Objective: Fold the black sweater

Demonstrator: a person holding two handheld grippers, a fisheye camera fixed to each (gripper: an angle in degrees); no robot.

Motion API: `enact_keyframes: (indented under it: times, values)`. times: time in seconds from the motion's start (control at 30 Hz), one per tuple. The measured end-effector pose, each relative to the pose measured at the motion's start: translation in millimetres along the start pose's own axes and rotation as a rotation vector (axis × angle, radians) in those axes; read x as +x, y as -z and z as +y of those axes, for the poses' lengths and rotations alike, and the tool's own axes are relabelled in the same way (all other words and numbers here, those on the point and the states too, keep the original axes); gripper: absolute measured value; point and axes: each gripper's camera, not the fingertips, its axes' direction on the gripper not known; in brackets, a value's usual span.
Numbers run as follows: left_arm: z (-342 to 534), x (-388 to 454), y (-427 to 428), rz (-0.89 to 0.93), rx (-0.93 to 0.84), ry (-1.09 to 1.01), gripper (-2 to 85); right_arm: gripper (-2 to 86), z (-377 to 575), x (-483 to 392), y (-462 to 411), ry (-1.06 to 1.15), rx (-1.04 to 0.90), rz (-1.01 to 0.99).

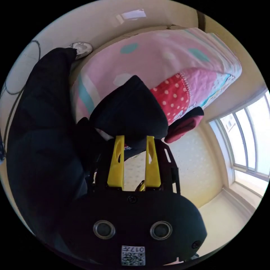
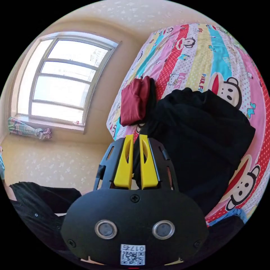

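The black sweater [image 2: 202, 132] lies bunched on the bed's patterned cover [image 2: 205, 47]. My right gripper [image 2: 135, 136] sits at its near edge, yellow jaws almost together with a thin bit of black cloth pinched between them. In the left gripper view a thick fold of the black sweater [image 1: 130, 112] bulges over my left gripper [image 1: 134, 138]. Its jaws stand wider, with the fold pressed between them and held up off the pink cover [image 1: 157, 53]. More black cloth [image 1: 42, 135] fills the left of that view; whether it is sweater or a sleeve I cannot tell.
A folded dark red garment [image 2: 135, 101] lies on the bed beside the sweater, also seen as the dark red garment [image 1: 185, 126]. A window [image 2: 62, 81] is in the cream wall, a striped cloth [image 2: 28, 128] on its sill. A person's dark clothes [image 2: 36, 205] show low left.
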Motion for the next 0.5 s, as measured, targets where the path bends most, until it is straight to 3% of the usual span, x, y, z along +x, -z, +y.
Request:
enact_keyframes:
  times: [0.17,0.3,0.37,0.43,0.5]
  values:
    - [21.1,33.4,30.2,0.06,-0.106,0.018,1.2,6.1,25.2,33.2,-97.5,0.038,-0.29,0.049]
    - [58.0,81.9,50.6,0.169,-0.254,-0.01,-0.2,10.6,29.7,72.3,-169.3,-0.026,-0.424,-0.044]
    - [85.9,113.8,65.0,0.207,-0.312,0.006,-0.3,13.0,29.8,95.9,-191.0,-0.112,-0.411,-0.175]
    - [106.1,136.1,71.8,0.2,-0.361,0.023,-0.3,14.1,30.9,126.4,-207.7,-0.244,-0.329,-0.477]
    - [125.7,157.5,73.6,0.16,-0.433,0.024,0.0,13.1,28.9,139.7,-210.8,-0.3,-0.272,-0.599]
